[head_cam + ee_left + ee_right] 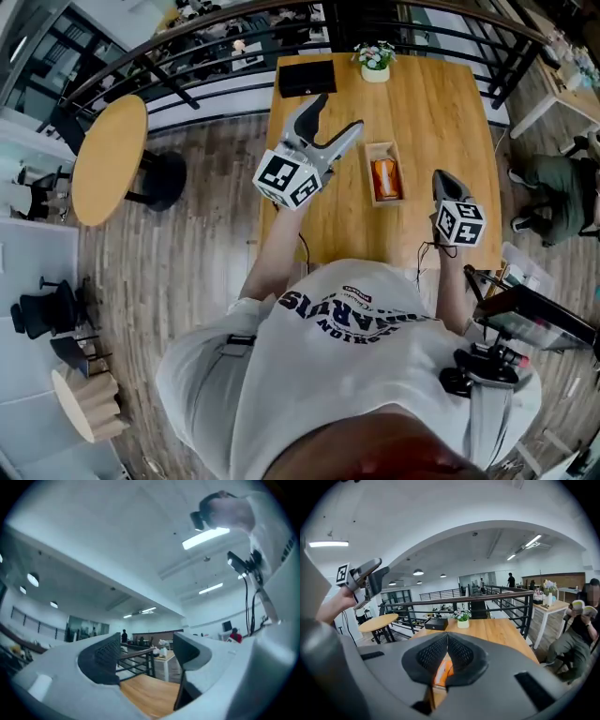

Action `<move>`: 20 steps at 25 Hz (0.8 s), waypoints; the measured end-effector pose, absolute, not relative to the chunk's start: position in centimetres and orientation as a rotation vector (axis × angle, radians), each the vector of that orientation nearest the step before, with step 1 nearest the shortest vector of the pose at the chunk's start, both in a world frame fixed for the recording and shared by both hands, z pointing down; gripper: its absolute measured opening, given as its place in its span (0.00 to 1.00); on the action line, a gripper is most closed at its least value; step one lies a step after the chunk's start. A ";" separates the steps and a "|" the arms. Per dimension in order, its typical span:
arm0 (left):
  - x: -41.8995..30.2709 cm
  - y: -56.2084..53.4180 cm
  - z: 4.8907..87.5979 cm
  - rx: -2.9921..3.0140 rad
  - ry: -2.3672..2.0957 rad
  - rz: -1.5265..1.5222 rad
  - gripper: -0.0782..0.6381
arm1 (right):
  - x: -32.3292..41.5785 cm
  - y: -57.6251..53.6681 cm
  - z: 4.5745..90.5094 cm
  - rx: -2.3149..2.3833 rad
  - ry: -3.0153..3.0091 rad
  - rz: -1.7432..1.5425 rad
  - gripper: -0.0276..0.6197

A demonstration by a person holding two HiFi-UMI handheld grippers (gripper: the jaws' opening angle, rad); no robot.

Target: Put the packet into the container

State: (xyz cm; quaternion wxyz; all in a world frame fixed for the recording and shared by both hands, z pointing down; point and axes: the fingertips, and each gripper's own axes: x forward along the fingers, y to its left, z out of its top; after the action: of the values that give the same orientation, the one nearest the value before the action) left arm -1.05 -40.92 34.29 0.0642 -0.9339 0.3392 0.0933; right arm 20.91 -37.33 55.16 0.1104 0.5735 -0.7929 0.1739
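An orange packet (386, 178) lies inside a small wooden container (383, 148) on the wooden table (431, 112). My left gripper (342, 111) is raised above the table's left side, left of the container. Its jaws stand apart with nothing between them, and in the left gripper view (147, 644) only the table and railing show through the gap. My right gripper (444, 178) hangs to the right of the container with its jaws together and nothing in them. In the right gripper view (447, 637) the packet (442, 672) shows below the meeting pads, beyond them.
A black box (307, 78) and a small flower pot (375, 61) stand at the table's far end. A black railing (187, 56) runs behind it. A round wooden table (108, 159) stands to the left. A seated person (558, 192) is at the right.
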 end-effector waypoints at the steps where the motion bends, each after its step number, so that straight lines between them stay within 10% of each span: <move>1: -2.5 -39.8 33.4 -2.722 1.053 0.253 0.60 | 20.6 -38.2 54.5 1.673 -2.350 0.491 0.06; 19: -10.2 -37.1 35.0 -2.478 1.392 0.037 0.59 | 14.1 -42.0 50.5 1.504 -2.492 0.301 0.06; 20: -10.7 -37.2 35.3 -2.468 1.441 0.023 0.29 | 14.1 -41.9 50.5 1.508 -2.495 0.298 0.06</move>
State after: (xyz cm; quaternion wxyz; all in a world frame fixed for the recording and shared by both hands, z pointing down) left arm -10.71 -37.21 35.34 0.1414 -0.8548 0.4993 0.0079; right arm 14.07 -41.94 50.49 0.1053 0.5116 -0.8467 0.1012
